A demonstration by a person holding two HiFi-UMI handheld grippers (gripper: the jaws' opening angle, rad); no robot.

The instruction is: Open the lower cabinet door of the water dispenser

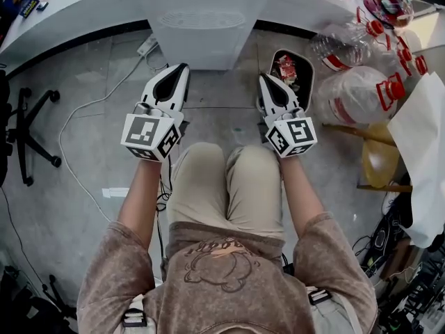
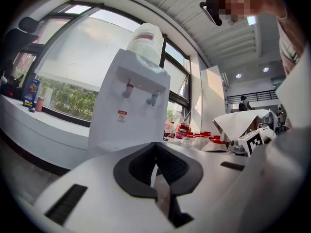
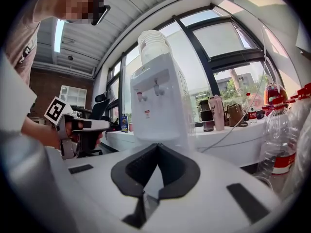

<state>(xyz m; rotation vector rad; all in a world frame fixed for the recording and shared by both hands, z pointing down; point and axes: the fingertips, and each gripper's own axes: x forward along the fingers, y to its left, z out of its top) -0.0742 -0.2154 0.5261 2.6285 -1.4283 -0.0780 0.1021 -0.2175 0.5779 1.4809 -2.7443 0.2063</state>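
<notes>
The white water dispenser [image 1: 208, 26] stands against the curved white counter straight ahead, a bottle on top of it [image 2: 146, 42]. Its taps and a red sticker show in the left gripper view [image 2: 129, 115] and the right gripper view [image 3: 155, 110]. The lower cabinet front is hidden behind the gripper bodies there. My left gripper [image 1: 183, 68] [image 2: 156, 144] and right gripper [image 1: 263, 77] [image 3: 157, 145] point level at the dispenser's base, side by side above my knees, a short way from it. Both are shut with nothing between the jaws.
A black bin [image 1: 304, 82] with red wrappers sits right of the dispenser. Several empty water jugs with red handles [image 1: 354, 92] lie further right. A white cable [image 1: 90, 110] runs over the floor at left, near an office chair base [image 1: 31, 131].
</notes>
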